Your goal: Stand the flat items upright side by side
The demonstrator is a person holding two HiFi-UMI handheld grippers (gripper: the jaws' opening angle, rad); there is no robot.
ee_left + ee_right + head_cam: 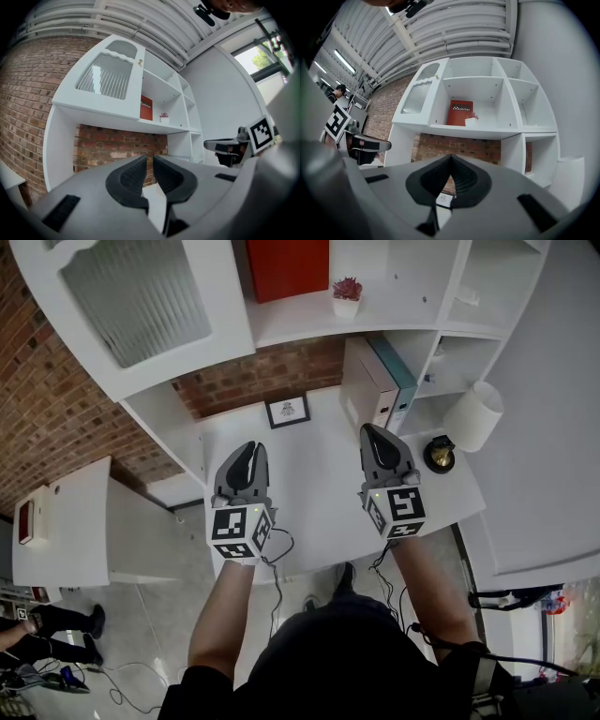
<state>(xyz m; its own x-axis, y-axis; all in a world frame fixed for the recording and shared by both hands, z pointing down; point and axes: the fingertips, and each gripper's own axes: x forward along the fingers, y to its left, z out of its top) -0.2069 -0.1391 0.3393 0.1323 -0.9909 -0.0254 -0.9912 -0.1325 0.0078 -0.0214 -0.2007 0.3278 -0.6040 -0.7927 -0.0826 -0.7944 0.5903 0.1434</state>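
Observation:
A beige binder [367,381] and a teal one [401,379] sit together at the desk's back right, under the shelf. A small framed picture [288,411] stands at the back of the white desk [319,484]; it also shows below the right jaws as the framed picture [445,199]. My left gripper [249,448] hovers level over the desk's left part, shut and empty; its jaws [150,159] hold nothing. My right gripper [372,430] hovers just in front of the binders, shut with nothing in it [451,157].
A red book [288,268] and a potted plant [347,296] stand on the upper shelf. A white lamp [473,415] and a round gold-and-black object [439,456] sit at the desk's right end. A glass-front cabinet door [141,296] hangs upper left. Brick wall behind.

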